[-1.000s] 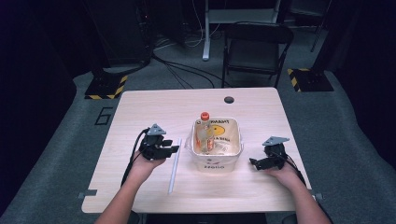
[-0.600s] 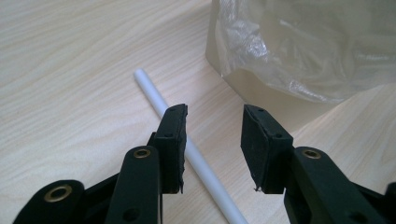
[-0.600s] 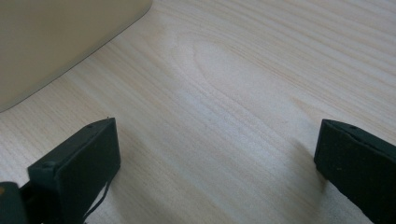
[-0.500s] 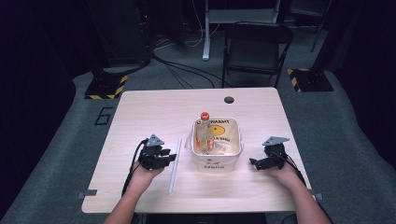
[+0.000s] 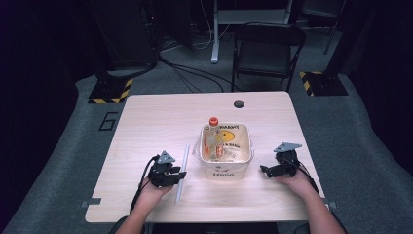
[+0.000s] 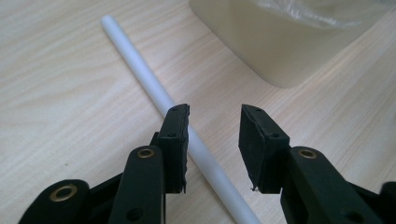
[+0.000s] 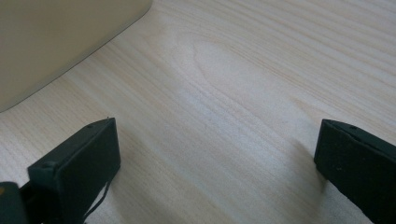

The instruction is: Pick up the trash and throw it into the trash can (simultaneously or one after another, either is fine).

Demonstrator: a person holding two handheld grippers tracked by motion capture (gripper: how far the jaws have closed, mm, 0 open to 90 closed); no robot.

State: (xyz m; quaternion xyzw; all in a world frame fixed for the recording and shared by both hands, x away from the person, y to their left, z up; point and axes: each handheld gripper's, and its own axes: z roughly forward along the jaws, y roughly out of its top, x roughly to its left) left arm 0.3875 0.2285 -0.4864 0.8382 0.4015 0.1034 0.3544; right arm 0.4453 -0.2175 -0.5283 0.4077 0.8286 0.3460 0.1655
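Judging by its look, the white rod (image 6: pixel 154 88) should be light, stiff and smooth enough to roll or slip, so a hold near its middle seems safest; it is a thin, plain, matte tube lying on the bench (image 5: pixel 146 126) just left of the cream tub (image 5: pixel 226 156); the left claw (image 6: pixel 212 140) is released with the rod between its jaws; the right claw (image 7: pixel 215 158) rests wide apart, holding nothing, beside the tub.
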